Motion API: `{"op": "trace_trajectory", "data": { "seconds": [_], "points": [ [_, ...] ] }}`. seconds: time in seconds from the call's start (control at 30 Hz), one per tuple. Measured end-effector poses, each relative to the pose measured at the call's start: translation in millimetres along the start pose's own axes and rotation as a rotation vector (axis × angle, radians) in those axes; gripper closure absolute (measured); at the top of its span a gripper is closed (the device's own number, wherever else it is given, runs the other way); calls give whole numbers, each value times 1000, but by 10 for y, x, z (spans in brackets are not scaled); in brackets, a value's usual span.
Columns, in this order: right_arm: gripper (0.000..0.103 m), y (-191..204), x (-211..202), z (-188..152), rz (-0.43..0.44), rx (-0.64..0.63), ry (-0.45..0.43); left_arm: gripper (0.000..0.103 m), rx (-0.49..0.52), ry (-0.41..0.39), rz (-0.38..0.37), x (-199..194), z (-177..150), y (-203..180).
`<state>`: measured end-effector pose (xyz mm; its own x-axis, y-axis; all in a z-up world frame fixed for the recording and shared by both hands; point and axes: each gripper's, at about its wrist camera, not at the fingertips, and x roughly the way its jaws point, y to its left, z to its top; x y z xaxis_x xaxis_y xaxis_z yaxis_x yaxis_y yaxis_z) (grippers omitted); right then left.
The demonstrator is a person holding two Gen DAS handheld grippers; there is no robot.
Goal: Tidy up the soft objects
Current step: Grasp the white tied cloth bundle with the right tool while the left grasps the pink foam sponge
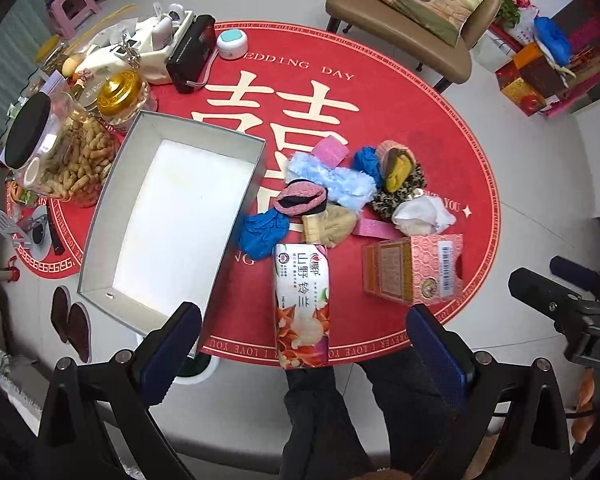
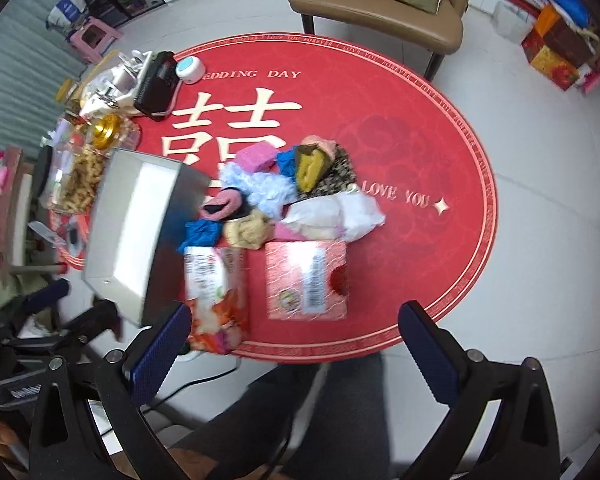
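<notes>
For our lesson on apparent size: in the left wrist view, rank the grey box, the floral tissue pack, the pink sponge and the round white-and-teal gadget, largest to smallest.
1. Grey box
2. Floral tissue pack
3. Pink sponge and round white-and-teal gadget: these look alike, and both lie farther from the camera, so no ranking between them.

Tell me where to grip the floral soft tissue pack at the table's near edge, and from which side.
Take the floral soft tissue pack across its narrow width, near the middle, coming down from above. It lies flat on the round red mat, long axis pointing away from the person, both long sides free. The left claw, open, already straddles its near end.
</notes>
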<state>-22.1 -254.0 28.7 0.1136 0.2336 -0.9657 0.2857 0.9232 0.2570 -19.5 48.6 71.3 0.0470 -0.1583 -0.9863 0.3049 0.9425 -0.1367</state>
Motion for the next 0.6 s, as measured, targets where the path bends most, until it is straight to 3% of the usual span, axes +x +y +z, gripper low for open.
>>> {"op": "trace_trajectory", "data": {
  "seconds": [0.1,0.33,0.6],
  "points": [
    [0,-70,143,91,-27,-22,13,0,-3,14,11,122,57,-16],
    [0,-355,500,366,33,46,17,0,45,25,2,495,306,-223],
    [0,-664,960,677,41,86,19,0,110,-1,-83,1127,748,-382]
  ]
}}
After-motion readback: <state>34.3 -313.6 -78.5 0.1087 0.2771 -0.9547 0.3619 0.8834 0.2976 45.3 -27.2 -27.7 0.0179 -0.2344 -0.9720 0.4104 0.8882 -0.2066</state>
